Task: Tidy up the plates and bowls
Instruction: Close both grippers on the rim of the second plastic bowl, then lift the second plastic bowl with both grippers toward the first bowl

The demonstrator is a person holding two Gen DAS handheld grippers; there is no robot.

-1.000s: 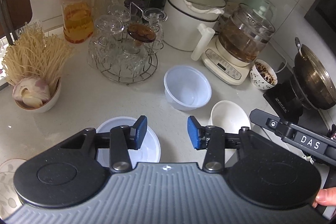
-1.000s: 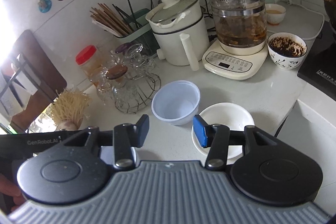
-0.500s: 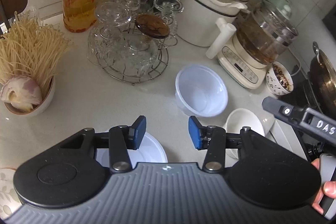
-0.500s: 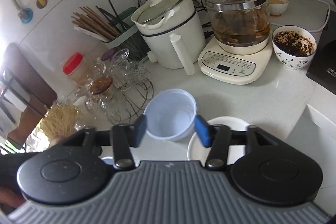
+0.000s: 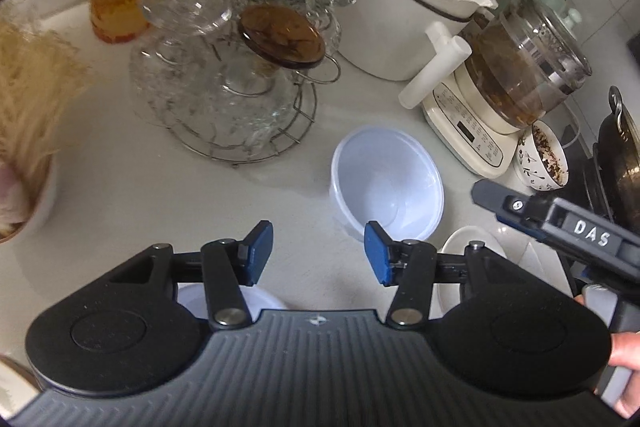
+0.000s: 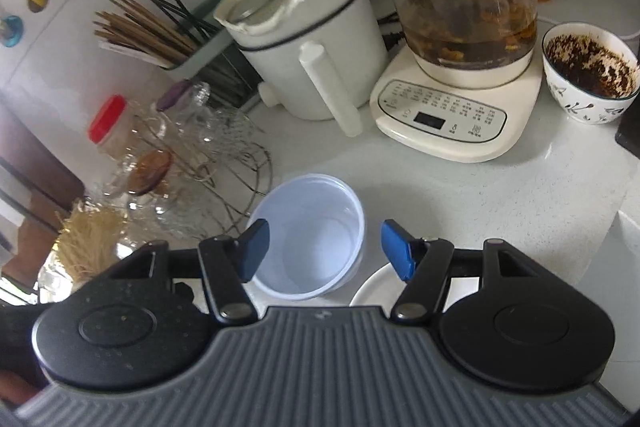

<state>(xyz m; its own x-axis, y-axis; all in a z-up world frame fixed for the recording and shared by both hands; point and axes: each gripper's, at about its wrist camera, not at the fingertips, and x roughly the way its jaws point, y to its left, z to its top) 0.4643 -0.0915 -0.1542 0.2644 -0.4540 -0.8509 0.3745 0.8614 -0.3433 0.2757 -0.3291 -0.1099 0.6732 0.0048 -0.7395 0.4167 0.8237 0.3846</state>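
- Left wrist view: the left gripper (image 5: 318,253) hovers over the pale stone counter (image 5: 120,187), its blue-padded jaws opening with nothing between them.
- A translucent round plastic bowl (image 5: 387,183) stands just beyond its right pad; a white ceramic plate (image 5: 456,247) lies partly hidden beside it.
- Right wrist view: the right gripper (image 6: 325,251) stands apart around that bowl (image 6: 310,235), seemingly above it and not touching, though blur makes contact hard to judge.

I see a translucent, bluish-white plastic bowl (image 6: 310,235), smooth and faintly glossy, on the pale speckled stone desk (image 6: 500,199), which has a dull sheen. Beside it, the round white ceramic plate (image 6: 374,287) looks glazed. The round wire rack (image 5: 256,143) is bright metal, holding clear cut-glass cups (image 5: 188,11).
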